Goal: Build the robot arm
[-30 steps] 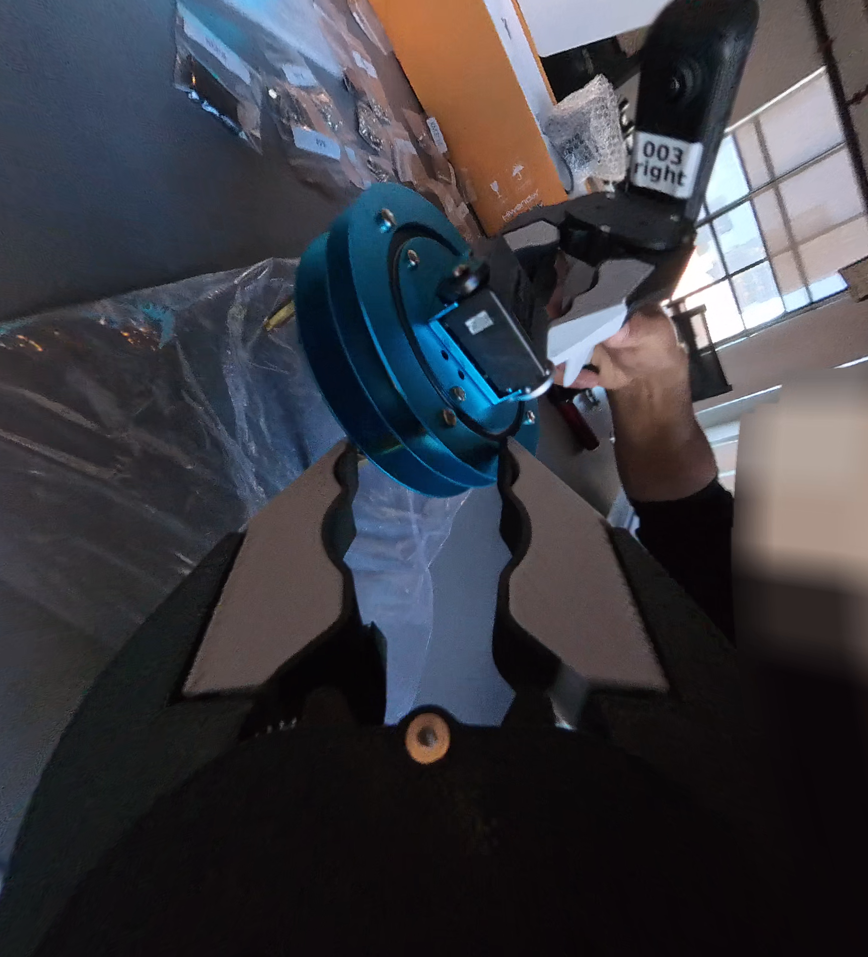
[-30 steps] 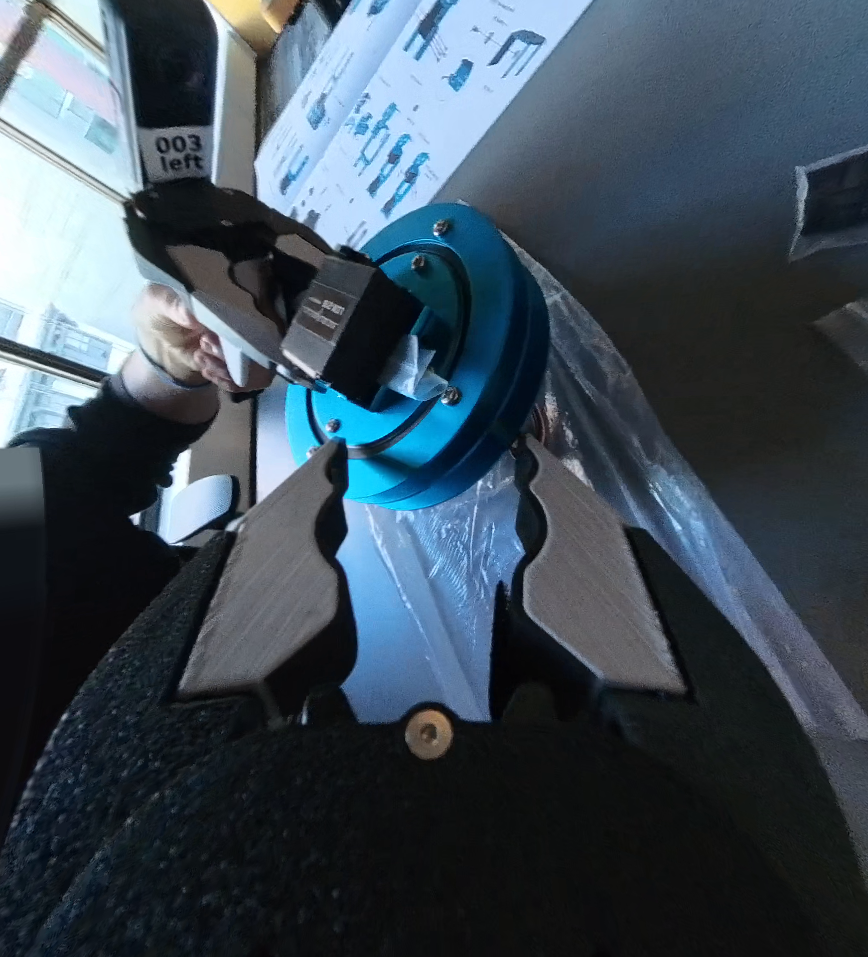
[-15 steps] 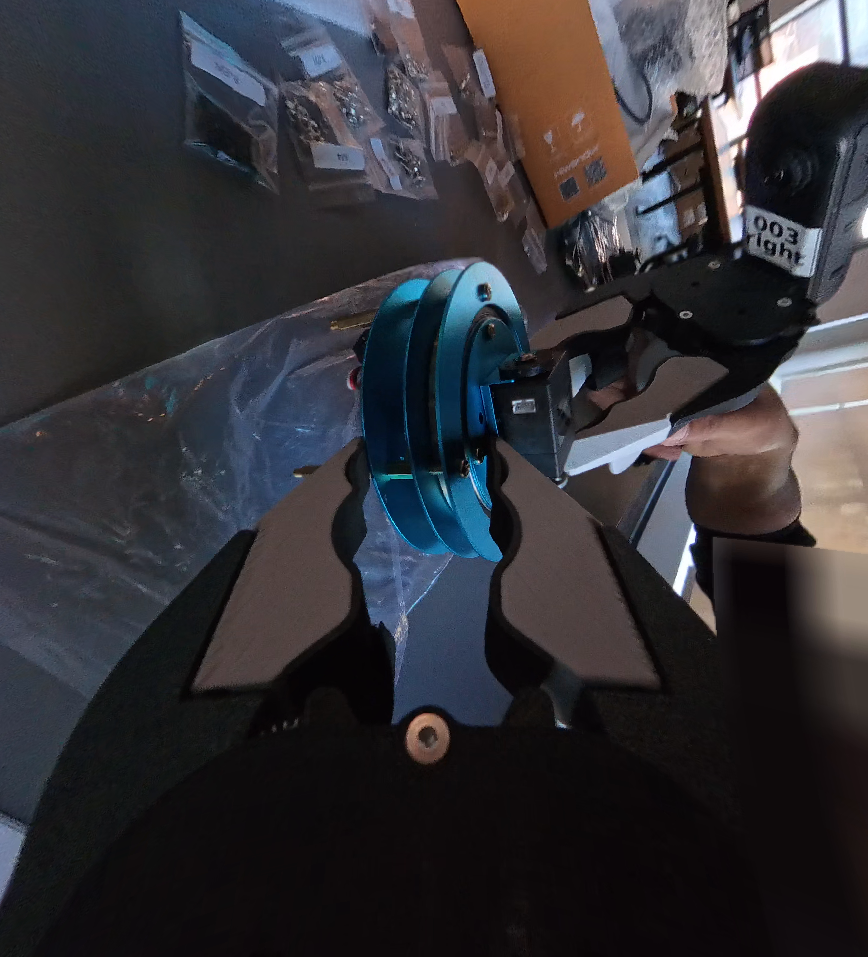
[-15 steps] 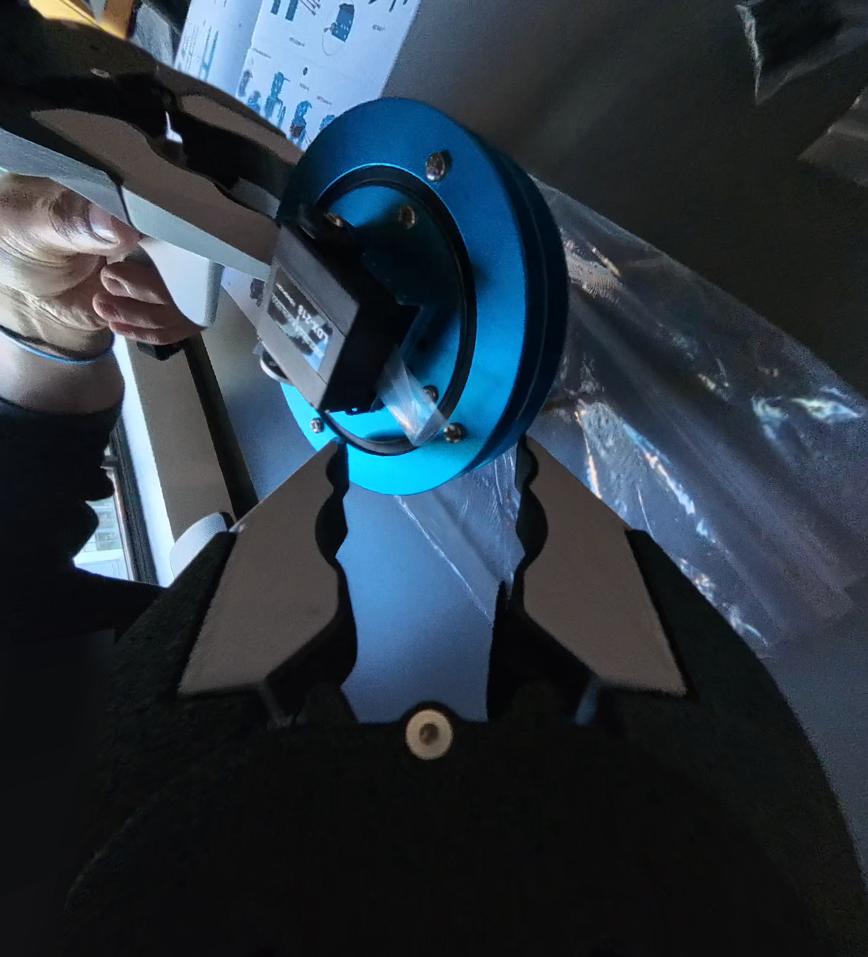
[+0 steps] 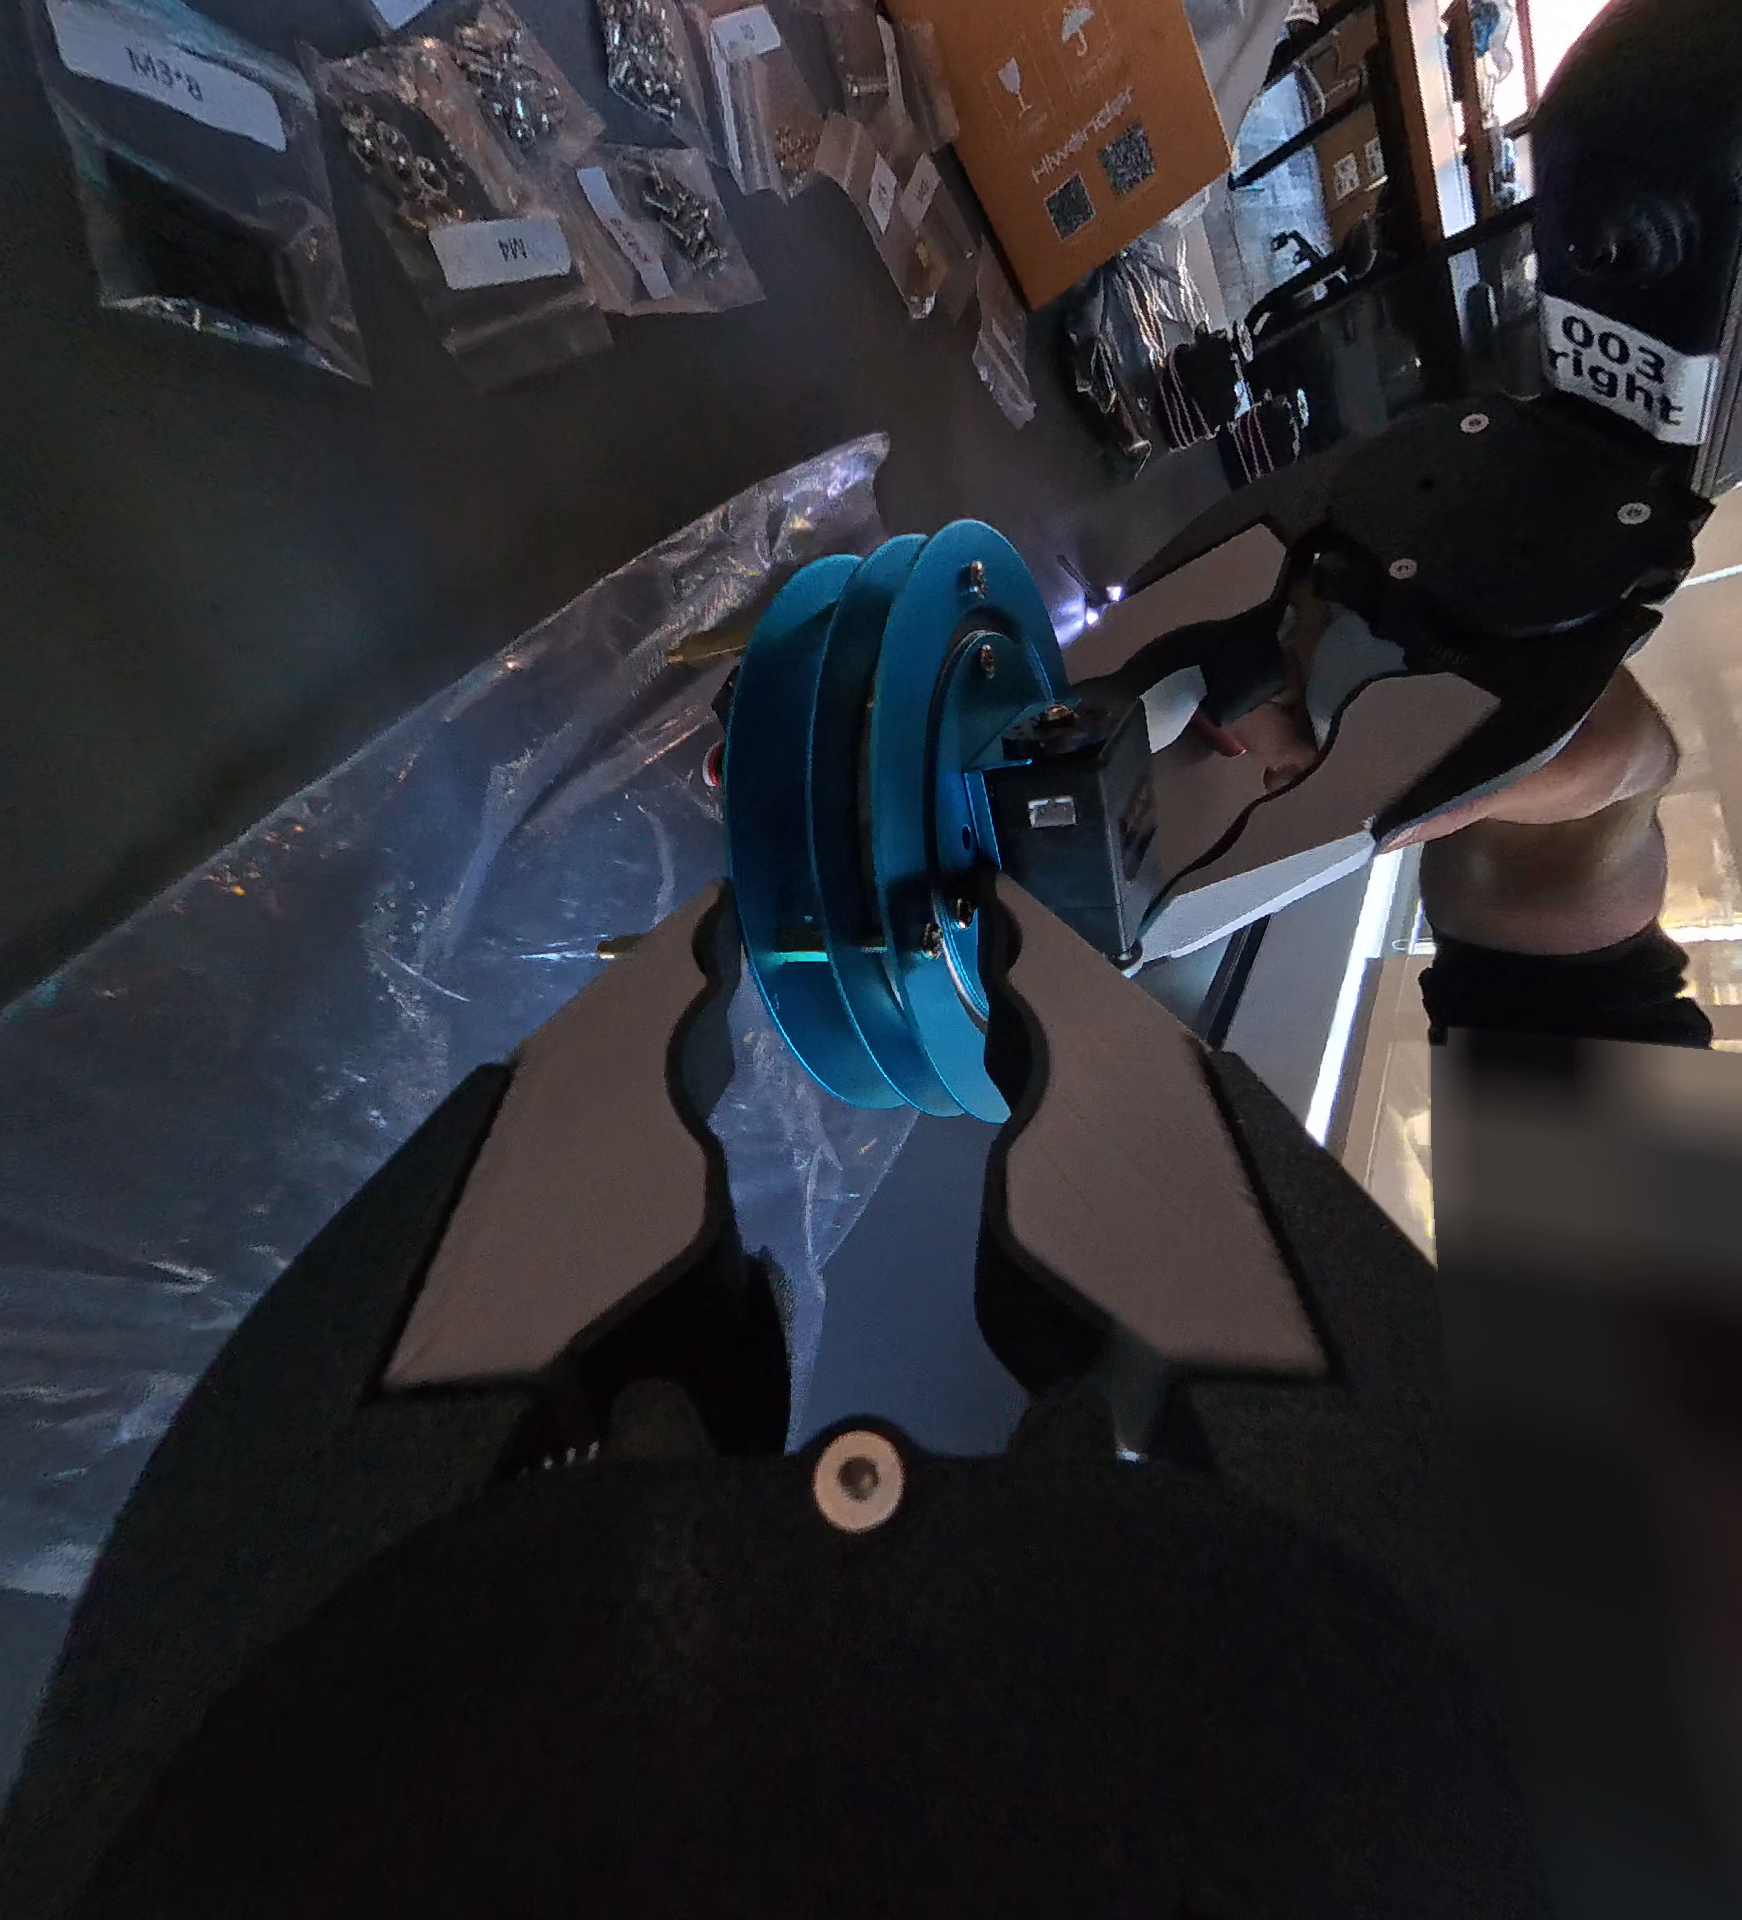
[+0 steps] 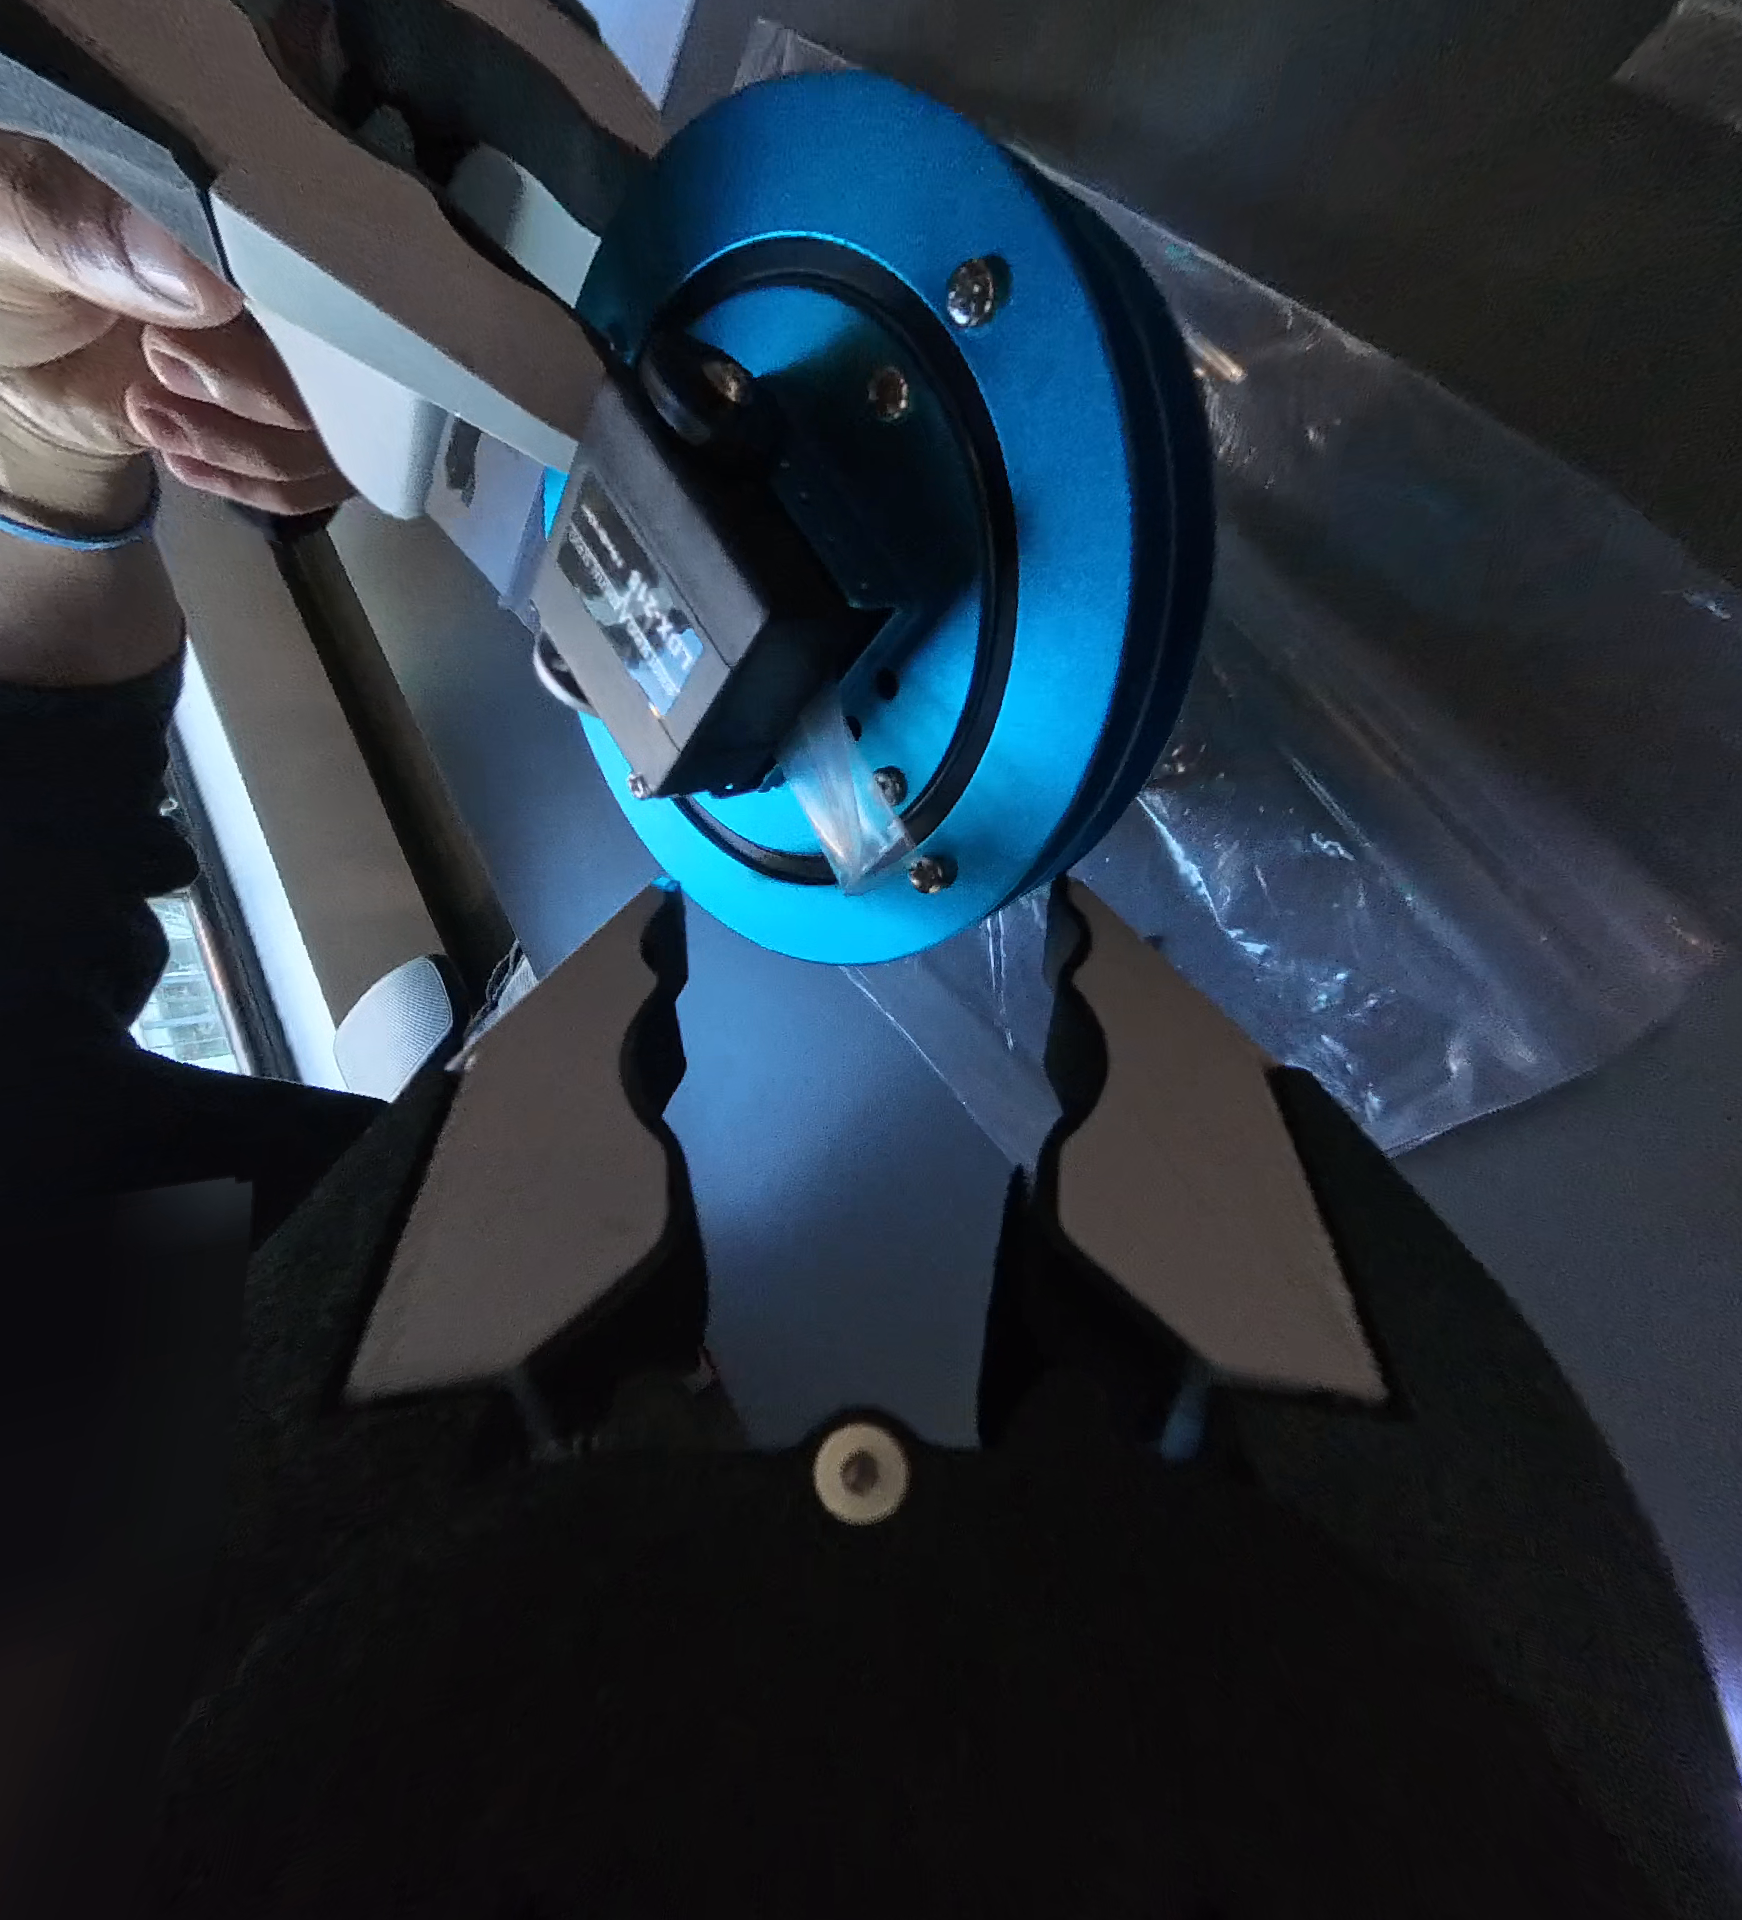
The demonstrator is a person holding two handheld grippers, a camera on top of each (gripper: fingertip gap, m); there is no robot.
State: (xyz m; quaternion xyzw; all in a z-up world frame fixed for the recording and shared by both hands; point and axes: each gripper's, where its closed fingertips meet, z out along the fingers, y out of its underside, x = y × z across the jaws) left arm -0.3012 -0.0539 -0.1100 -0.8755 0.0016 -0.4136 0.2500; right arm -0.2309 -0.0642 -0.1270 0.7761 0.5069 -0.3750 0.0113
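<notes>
A blue metal disc assembly (image 5: 846, 810) with a black servo block (image 5: 1085, 821) on its face is held above a clear plastic bag (image 5: 431, 935). My left gripper (image 5: 856, 904) is shut on the disc across its thickness, one fingertip on the back and one on the front face beside the servo. In the right wrist view the disc (image 6: 1054, 520) is face-on, with the servo (image 6: 659, 613) and a left finger (image 6: 410, 260) against it. My right gripper (image 6: 862, 904) is open, its tips just below the disc's lower rim. It also shows in the left wrist view (image 5: 1158, 748), open around the servo.
Small bags of screws (image 5: 472, 208) and an orange cardboard box (image 5: 1064, 125) lie at the back of the dark table (image 5: 223, 499). A person's hand (image 6: 67, 291) holds the left gripper's handle. The plastic bag (image 6: 1418, 831) spreads to the right. A bright window is on the far side. My right fingertips sit around 8 cm from my left ones.
The disc has turned from face-on to edge-on between my left fingers, which have narrowed onto it. In the right view the disc has grown larger and closer; the right jaws stay open.
</notes>
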